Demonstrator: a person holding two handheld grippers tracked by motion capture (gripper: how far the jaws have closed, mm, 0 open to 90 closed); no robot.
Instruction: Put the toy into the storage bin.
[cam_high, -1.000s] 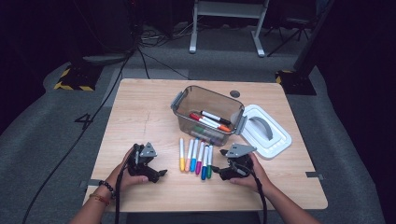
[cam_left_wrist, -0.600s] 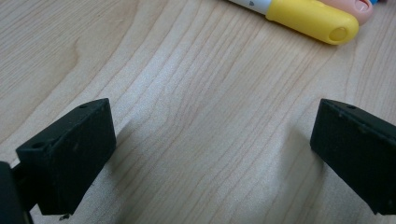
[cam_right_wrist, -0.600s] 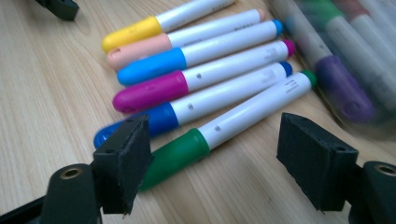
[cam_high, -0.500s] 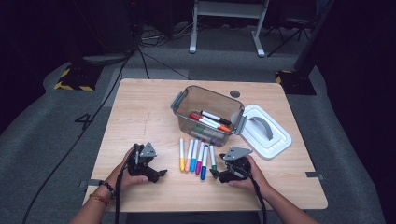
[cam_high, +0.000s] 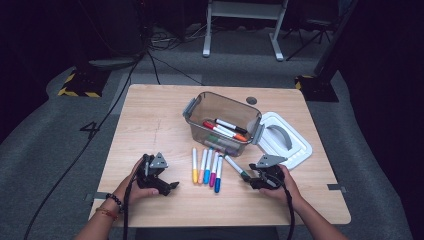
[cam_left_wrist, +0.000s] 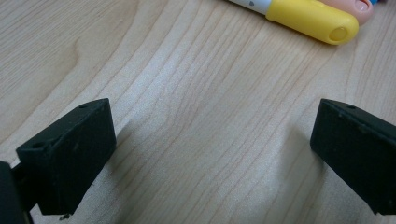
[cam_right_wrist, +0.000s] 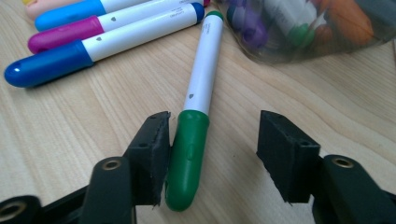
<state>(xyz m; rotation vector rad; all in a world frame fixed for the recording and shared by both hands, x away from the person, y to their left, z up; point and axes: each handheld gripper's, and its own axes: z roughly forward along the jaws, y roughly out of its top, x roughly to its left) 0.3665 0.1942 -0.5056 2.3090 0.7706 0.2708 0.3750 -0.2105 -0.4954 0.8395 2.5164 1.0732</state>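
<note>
Right gripper view has the right tool (cam_right_wrist: 212, 156) with jaws spread around the green marker (cam_right_wrist: 198, 116); the cap end touches the one jaw, the other jaw stands apart, so nothing is pinched yet. Green marker lies flat on the table (cam_high: 150, 125), slanted, just beside the clear bin (cam_high: 222, 122), toward the near edge. Left tool (cam_left_wrist: 212, 154) spread wide over bare wood near the near-left part of the table, holding nothing; yellow marker (cam_left_wrist: 310, 18) lies just past it.

Progress, judged: a few markers already in the bin, red and orange ones visible on top. Left on the table: the green one plus a row of four, yellow, peach, blue, magenta, and a dark blue (cam_high: 218, 175). So well short of halfway.

Around: white lid (cam_high: 287, 140) lies off, beside the bin toward the right edge. Bin mouth open, nothing blocks it. Dark blue marker lies near the green one, could get nudged.
</note>
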